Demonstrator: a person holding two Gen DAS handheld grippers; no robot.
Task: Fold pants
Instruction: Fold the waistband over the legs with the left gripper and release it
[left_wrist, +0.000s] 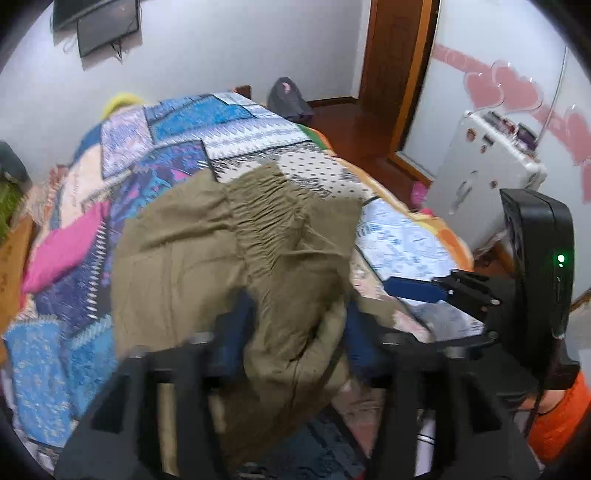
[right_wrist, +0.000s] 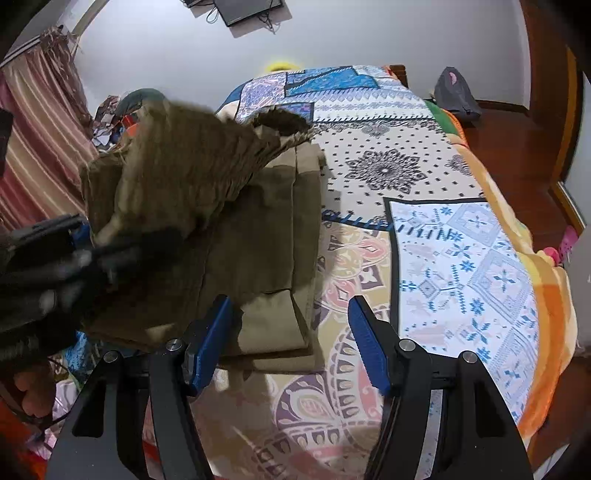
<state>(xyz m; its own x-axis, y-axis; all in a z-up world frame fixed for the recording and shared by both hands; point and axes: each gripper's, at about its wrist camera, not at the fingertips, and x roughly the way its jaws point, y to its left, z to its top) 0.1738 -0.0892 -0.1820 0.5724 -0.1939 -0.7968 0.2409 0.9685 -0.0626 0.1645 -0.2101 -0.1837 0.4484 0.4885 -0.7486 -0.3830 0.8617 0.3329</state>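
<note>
Covering the bed (left_wrist: 177, 155) in the left wrist view is a patchwork quilt of blue, purple, pink and white panels, with an orange blanket edge on the right. Beyond it stand a grey-white wall, a dark screen (left_wrist: 107, 26) hung high on the far left, a wooden door frame (left_wrist: 399, 66) on the far right, and a white cabinet (left_wrist: 480, 177) against a wall with pink hearts. The olive-brown pants (left_wrist: 207, 251) lie bunched across the middle of the quilt, their gathered waistband toward the far side. The left hand-held gripper (left_wrist: 295, 328) is closed on a thick fold of the pants at the near edge. The right hand-held gripper (left_wrist: 417, 288) shows at the right, blue finger over the quilt.

In the right wrist view, the quilt's white dotted and blue-patterned panels fill the right side, striped curtains (right_wrist: 40, 147) hang at the far left, and red-brown wooden floor (right_wrist: 517, 155) lies at the right. The pants (right_wrist: 258, 229) lie partly folded on the bed's left half, one section lifted in the air by the blurred left hand-held gripper (right_wrist: 92, 251). The right hand-held gripper (right_wrist: 290, 325) stands wide open, holding nothing, its left finger just over the pants' near corner.
</note>
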